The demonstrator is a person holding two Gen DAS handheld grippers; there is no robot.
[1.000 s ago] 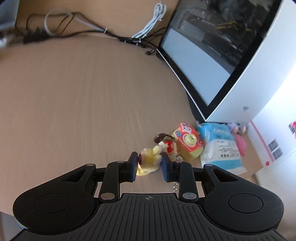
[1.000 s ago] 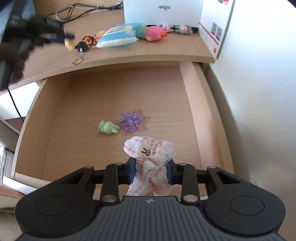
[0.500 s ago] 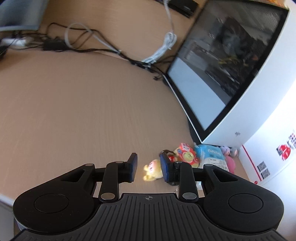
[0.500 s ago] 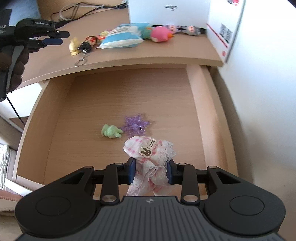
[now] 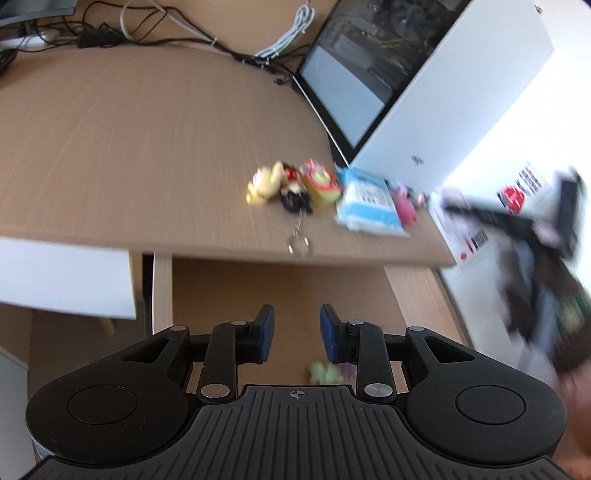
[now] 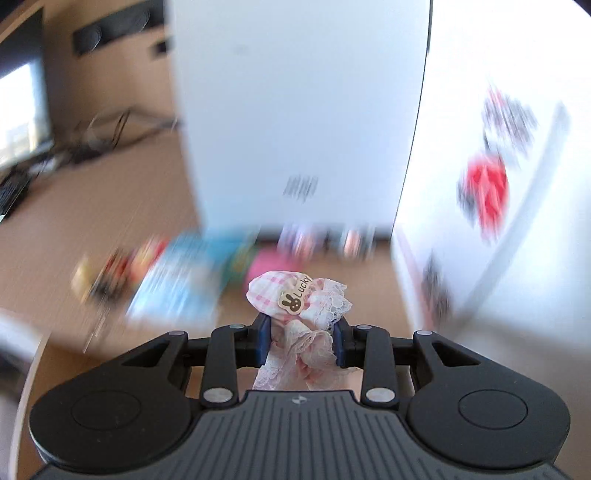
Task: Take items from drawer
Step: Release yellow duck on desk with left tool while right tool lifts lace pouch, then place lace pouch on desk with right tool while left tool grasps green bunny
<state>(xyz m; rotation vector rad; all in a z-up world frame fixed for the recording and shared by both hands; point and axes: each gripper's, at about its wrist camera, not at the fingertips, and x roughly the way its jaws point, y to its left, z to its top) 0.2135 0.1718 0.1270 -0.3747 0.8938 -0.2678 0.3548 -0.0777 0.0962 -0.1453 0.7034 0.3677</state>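
My right gripper (image 6: 301, 341) is shut on a pink checked lace pouch (image 6: 295, 297) with a "Lucky" bunny tag, held in the air in front of the desk items. My left gripper (image 5: 296, 332) is open and empty above the open drawer (image 5: 229, 284). A green toy (image 5: 323, 373) lies in the drawer just below its fingers, with a bit of purple beside it. On the desk (image 5: 129, 147) sit a yellow toy (image 5: 263, 182), a dark keychain figure (image 5: 295, 197), a red and yellow toy (image 5: 320, 181), a blue packet (image 5: 369, 205) and a pink toy (image 5: 406, 208).
A white computer case (image 5: 443, 110) with a glass side stands at the back right of the desk, cables (image 5: 166, 33) behind it. A white box with red print (image 5: 517, 192) is at the right. The other gripper and a hand appear blurred at the right edge (image 5: 535, 229).
My left gripper let go of the yellow toy on the desk, opened and drew back over the drawer. My right gripper lifted the pouch out of the drawer toward the desk, moving fast.
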